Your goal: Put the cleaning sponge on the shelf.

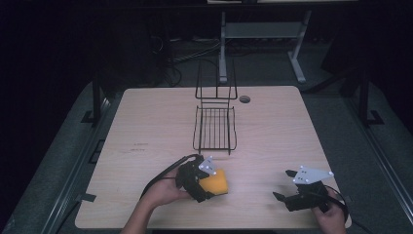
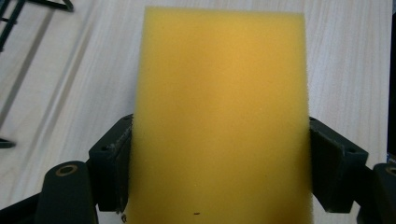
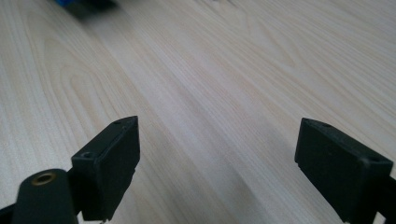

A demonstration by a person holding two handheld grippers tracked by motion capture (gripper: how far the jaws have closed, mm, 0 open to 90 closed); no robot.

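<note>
A yellow sponge (image 1: pixel 215 183) sits between the jaws of my left gripper (image 1: pixel 207 186) near the table's front edge, left of centre. In the left gripper view the sponge (image 2: pixel 219 116) is a tall yellow block, and both black pads (image 2: pixel 112 163) press against its sides. My right gripper (image 1: pixel 284 185) hovers low at the front right of the table, jaws spread wide. In the right gripper view my right gripper (image 3: pixel 217 163) has only bare wood between its jaws. A black wire rack (image 1: pixel 215 124) stands at the table's middle, behind the sponge.
The light wooden table (image 1: pixel 146 136) has a round cable hole (image 1: pixel 244 99) at its back edge. A grey desk frame (image 1: pixel 263 44) stands on the dark floor beyond. Black cables trail from both grippers toward the front edge.
</note>
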